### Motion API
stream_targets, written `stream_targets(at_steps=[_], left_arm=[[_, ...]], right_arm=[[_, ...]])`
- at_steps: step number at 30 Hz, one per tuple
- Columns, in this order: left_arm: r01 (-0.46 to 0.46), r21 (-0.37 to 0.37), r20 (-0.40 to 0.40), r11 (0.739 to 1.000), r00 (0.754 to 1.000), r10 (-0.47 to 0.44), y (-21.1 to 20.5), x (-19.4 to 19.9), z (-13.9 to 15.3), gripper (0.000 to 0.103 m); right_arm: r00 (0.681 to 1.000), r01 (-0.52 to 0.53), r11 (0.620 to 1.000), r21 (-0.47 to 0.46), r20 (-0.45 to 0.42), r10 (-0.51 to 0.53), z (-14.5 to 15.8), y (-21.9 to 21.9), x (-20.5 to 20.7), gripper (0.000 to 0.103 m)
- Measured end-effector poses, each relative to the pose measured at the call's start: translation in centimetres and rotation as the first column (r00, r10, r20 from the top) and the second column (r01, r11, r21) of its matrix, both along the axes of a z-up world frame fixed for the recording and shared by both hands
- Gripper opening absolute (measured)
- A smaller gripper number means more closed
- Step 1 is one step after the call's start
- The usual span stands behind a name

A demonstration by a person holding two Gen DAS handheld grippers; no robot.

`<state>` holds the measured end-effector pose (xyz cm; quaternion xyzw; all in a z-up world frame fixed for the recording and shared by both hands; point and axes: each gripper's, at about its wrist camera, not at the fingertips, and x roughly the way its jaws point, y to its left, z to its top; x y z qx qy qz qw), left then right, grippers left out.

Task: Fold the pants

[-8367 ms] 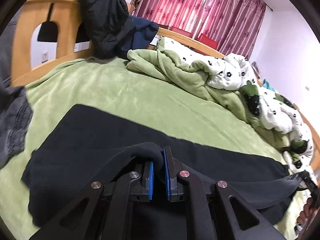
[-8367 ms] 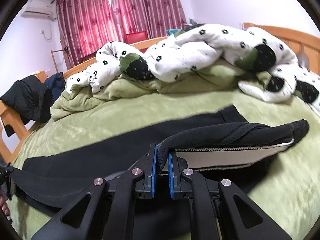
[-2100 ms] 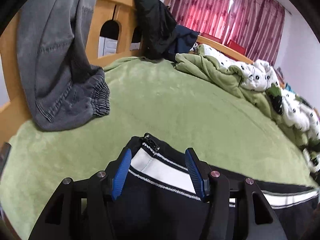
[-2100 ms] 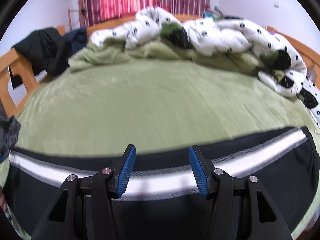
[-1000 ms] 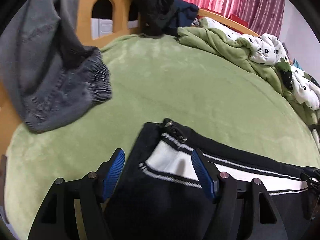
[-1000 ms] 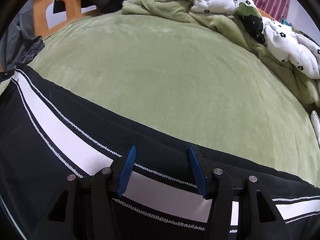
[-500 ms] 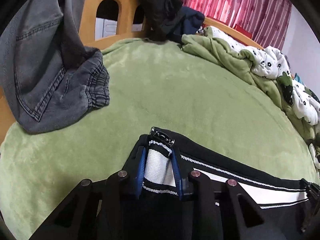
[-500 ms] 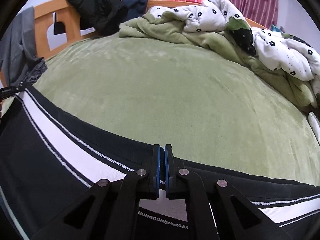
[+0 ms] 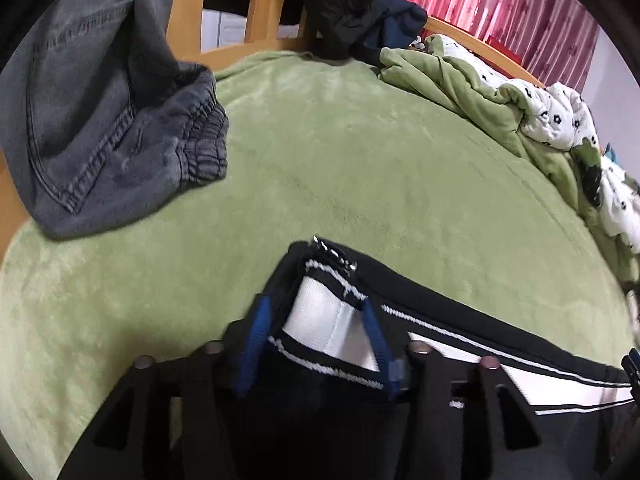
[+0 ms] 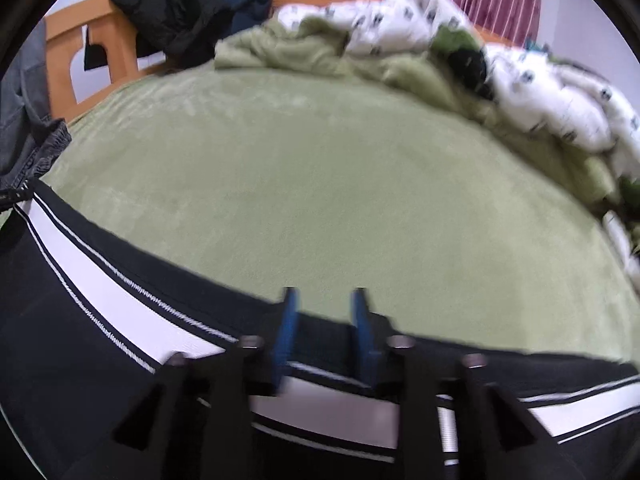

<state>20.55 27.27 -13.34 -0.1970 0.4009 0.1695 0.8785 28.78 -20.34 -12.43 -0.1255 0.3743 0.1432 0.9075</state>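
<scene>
Left gripper [image 9: 316, 336] jaws spread apart, the pants [image 9: 460, 320] cuff lying between them; right gripper [image 10: 325, 330] jaws parted too, straddling the white stripe [image 10: 120, 300].

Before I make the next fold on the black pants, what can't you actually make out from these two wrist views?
- Black pants: near part hidden under the left tongs and cut by the left view's bottom edge.
- Right tongs: motion-blurred in the right view; contact with the cloth unclear.
- Quilt: print smeared, right view.
- Pants' right end: cut by the frame edge.
</scene>
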Motion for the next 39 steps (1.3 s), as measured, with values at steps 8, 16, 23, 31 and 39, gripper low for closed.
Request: stream_targets(at_steps=[8,16,23,31,39], left_arm=[[0.003,-0.060,0.055,0.998,0.998,0.001,0.2,-0.6,0.3,0.061],[0.005,-0.048,0.051,0.999,0.999,-0.002,0.1,-0.2,0.4,0.062],[0.001,-0.022,0.056,1.000,0.998,0.000,-0.5,-0.2,0.7,0.062],[0.006,-0.007,0.052,1.000,0.999,-0.006,-0.8,-0.4,0.9,0.062],[0.052,0.049,0.081,0.997,0.995,-0.056,-1.3,0.0,1.1,0.062]], right_arm=[[0.990,0.133,0.991,0.008,0.036,-0.133,1.7,-9.0,0.0,0.066],[0.994,0.027,0.994,-0.107,-0.099,-0.038,-2.9,-8.6,1.0,0.012],[0.995,0.094,0.994,-0.064,0.019,-0.093,-0.5,-8.4,0.6,0.002],[0.990,0.137,0.980,-0.146,-0.010,-0.140,-3.3,-7.2,1.7,0.002],[0.953,0.304,0.953,0.017,-0.008,-0.304,-0.9,-13.5,0.3,0.040]])
